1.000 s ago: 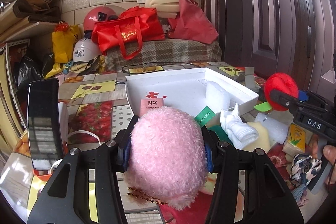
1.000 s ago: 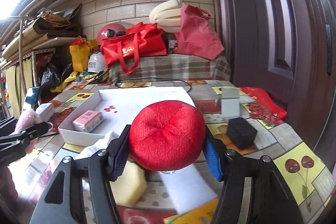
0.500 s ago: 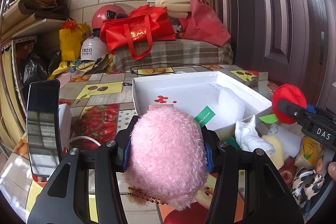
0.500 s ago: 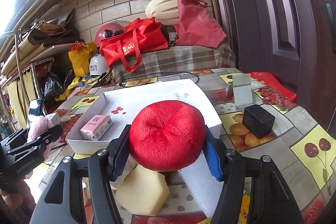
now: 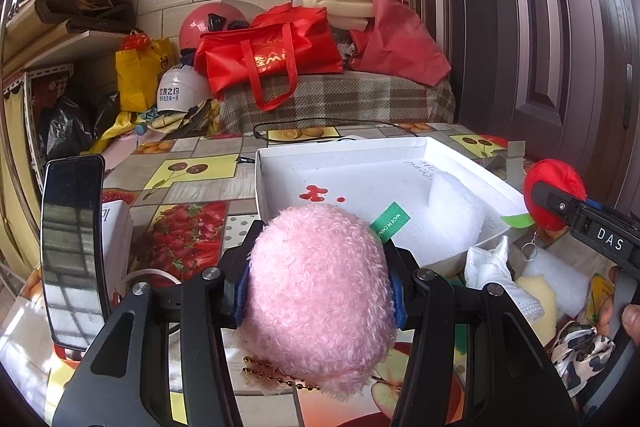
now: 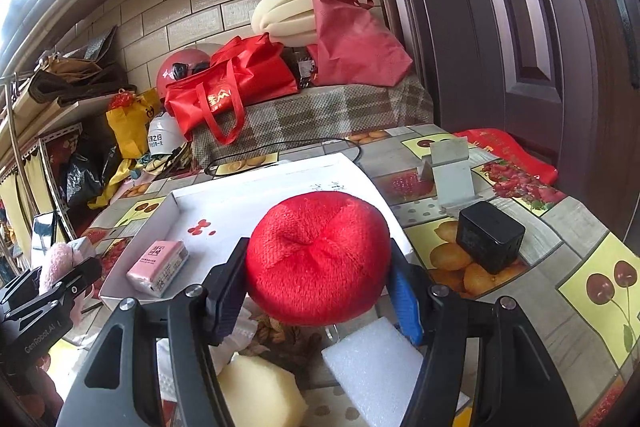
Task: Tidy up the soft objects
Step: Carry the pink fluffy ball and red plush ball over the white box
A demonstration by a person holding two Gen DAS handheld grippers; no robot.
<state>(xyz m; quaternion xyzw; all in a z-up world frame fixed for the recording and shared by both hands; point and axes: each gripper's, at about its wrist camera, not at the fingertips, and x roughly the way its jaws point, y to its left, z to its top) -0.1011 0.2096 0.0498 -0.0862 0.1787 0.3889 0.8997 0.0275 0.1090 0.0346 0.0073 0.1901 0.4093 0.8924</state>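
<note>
Now left claw (image 5: 318, 291) pinching pink plush ball (image 5: 320, 291), holding it above counter (image 5: 192, 171) just before near edge of white box (image 5: 460, 151). Right claw (image 6: 318, 281) squeezing red plush ball (image 6: 318, 255), hanging over yellow sponge (image 6: 260, 393) and white foam block (image 6: 372, 367) beside box. Pink packet (image 6: 158, 267) lying inside box.

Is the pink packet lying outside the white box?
No, the pink packet lies inside the white box, near its front corner.
</note>
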